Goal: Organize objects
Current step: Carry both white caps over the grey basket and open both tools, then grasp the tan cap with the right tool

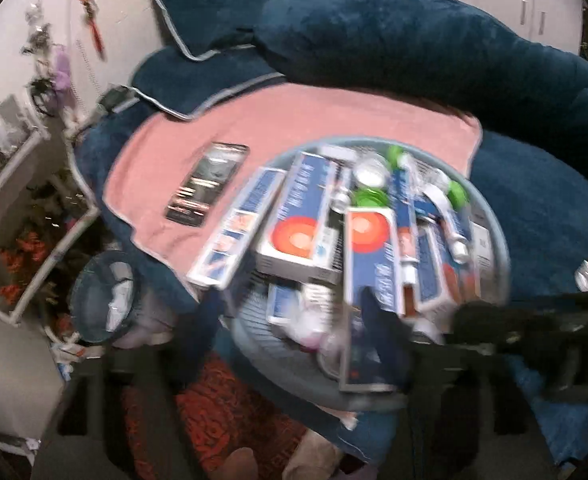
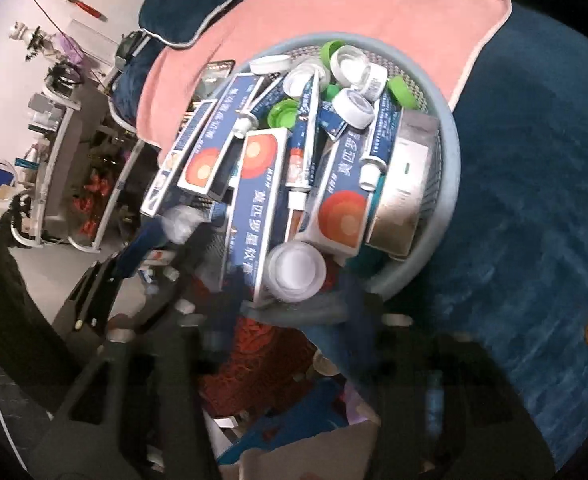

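Note:
A round blue-grey basket (image 1: 493,216) (image 2: 449,128) sits on a pink towel (image 1: 294,120) (image 2: 373,8) over a dark blue blanket. It holds several blue-and-white boxes with red circles (image 1: 294,240) (image 2: 262,184), tubes (image 2: 377,140), white jars (image 2: 294,268) and green caps (image 2: 282,114). A silver box (image 2: 405,184) lies at its right side. A black packet (image 1: 208,182) lies on the towel left of the basket. My left gripper (image 1: 262,408) hangs low at the basket's near edge, blurred. My right gripper (image 2: 290,380) is below the basket's near rim, dark and blurred.
Dark blue pillows (image 1: 393,40) lie behind the towel. A white shelf rack (image 1: 26,208) (image 2: 66,168) with clutter stands at the left. A small blue bin (image 1: 102,296) sits by the bed. A red patterned rug (image 1: 230,412) is on the floor.

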`<action>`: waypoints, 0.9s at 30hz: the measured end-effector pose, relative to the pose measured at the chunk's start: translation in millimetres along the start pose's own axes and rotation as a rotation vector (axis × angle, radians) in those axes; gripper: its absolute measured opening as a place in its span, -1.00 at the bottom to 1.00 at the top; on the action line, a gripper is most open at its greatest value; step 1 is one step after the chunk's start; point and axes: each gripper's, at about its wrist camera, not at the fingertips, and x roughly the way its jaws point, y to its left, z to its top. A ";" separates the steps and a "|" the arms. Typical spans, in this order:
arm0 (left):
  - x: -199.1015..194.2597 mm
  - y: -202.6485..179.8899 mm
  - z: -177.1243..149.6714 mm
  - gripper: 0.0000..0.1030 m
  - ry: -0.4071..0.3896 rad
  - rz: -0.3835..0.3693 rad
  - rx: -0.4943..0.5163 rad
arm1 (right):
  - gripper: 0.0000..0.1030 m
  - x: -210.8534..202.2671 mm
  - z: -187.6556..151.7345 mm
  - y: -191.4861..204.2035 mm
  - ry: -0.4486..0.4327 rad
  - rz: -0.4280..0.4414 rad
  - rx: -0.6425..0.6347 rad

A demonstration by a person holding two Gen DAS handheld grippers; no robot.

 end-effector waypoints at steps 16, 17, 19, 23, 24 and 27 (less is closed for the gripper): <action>-16.1 -30.2 4.8 0.99 -0.020 -0.051 0.004 | 0.99 -38.2 -14.4 -82.8 -0.048 -0.058 0.201; -16.3 -36.6 4.8 0.99 -0.017 -0.065 0.012 | 0.99 -42.0 -17.2 -92.3 -0.049 -0.061 0.214; -18.3 -51.1 3.8 0.99 -0.017 -0.094 0.036 | 0.99 -49.1 -21.5 -109.3 -0.054 -0.068 0.243; -22.6 -84.8 0.8 0.99 -0.016 -0.162 0.102 | 0.99 -69.0 -33.8 -163.5 -0.079 -0.084 0.326; -23.6 -97.0 -0.9 0.99 -0.017 -0.181 0.126 | 0.99 -75.9 -40.0 -183.9 -0.093 -0.075 0.359; -24.4 -122.0 -4.5 0.99 -0.007 -0.219 0.164 | 0.99 -87.0 -56.8 -222.0 -0.123 -0.005 0.443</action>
